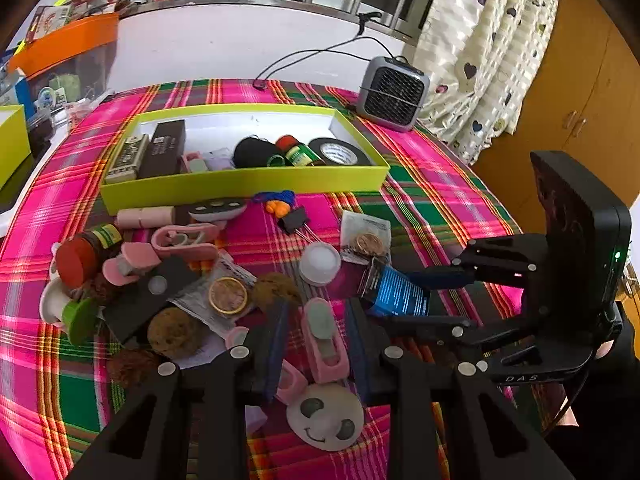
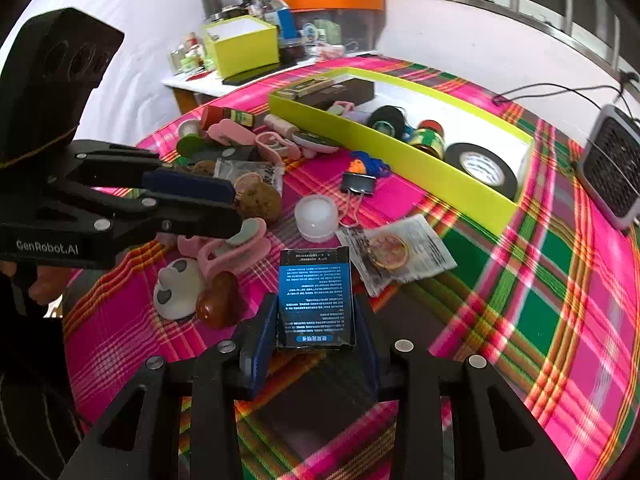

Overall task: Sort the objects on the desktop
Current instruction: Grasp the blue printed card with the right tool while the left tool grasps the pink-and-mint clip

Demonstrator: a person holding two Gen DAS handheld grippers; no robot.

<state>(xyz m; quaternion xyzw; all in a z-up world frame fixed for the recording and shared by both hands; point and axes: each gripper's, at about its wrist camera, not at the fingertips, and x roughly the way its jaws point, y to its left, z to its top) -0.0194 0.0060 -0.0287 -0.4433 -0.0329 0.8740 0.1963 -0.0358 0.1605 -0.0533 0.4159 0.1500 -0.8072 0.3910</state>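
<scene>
A yellow-green tray (image 1: 244, 182) (image 2: 408, 152) holds boxes, black thread, a small jar and black tape (image 1: 338, 151). Loose items lie in front of it on the plaid cloth. My left gripper (image 1: 318, 330) is open, its fingers either side of a pink clip (image 1: 324, 338), not touching it. My right gripper (image 2: 316, 334) has its jaws around a blue and black box (image 2: 316, 300) (image 1: 394, 290), which stands on the cloth; contact is unclear. A white round cap (image 1: 320, 263) and a coin packet (image 2: 394, 254) lie close by.
A grey fan (image 1: 390, 92) with its cable stands at the back right. A panda-face toy (image 1: 326, 416), brown sponges (image 1: 174, 332), a red-lidded jar (image 1: 84, 254), a binder clip (image 1: 294, 218) and more pink clips crowd the left. A cluttered side table (image 2: 240, 76) stands beyond.
</scene>
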